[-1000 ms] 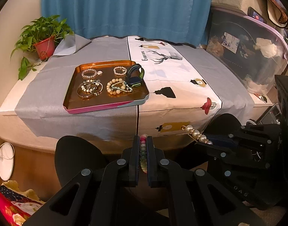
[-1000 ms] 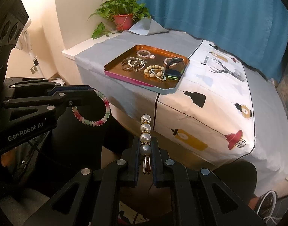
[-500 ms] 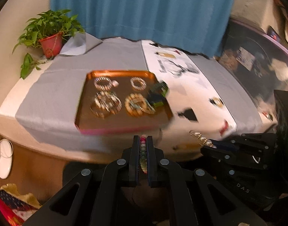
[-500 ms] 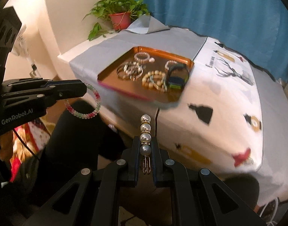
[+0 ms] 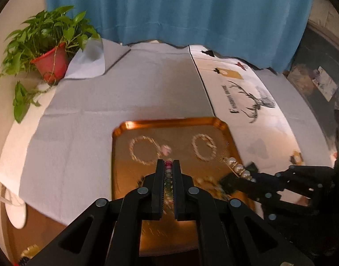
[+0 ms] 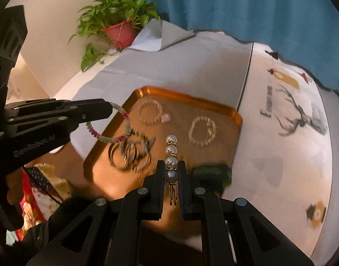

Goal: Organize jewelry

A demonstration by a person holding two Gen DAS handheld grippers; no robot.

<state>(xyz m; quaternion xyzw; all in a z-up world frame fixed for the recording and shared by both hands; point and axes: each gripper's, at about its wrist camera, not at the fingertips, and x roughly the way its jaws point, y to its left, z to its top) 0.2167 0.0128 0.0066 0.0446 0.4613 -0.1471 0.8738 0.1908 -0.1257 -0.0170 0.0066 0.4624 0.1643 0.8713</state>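
- The left gripper (image 5: 168, 166) is clamped tight on a pink-and-green bead bracelet (image 6: 116, 125), whose loop hangs free past the fingertips.
- The right gripper (image 6: 171, 168) is closed on a pearl hair clip (image 6: 171, 153); its gold prongs sit between the fingers and three pearls stick out ahead.
- Both claws hang over the near part of a copper tray (image 5: 125, 130), the right one just to the right of the left.
- Ahead of the left claw lie two pale bead bracelets (image 5: 145, 149), blurred.
- Beyond the tray to the right, the white cloth (image 5: 253, 119) shows a stag drawing (image 6: 302, 115) beside dark lettering too smeared to read.
- White lettering on the left claw's side is likewise blurred.
- A potted plant (image 5: 47, 51) stands far ahead to the left.
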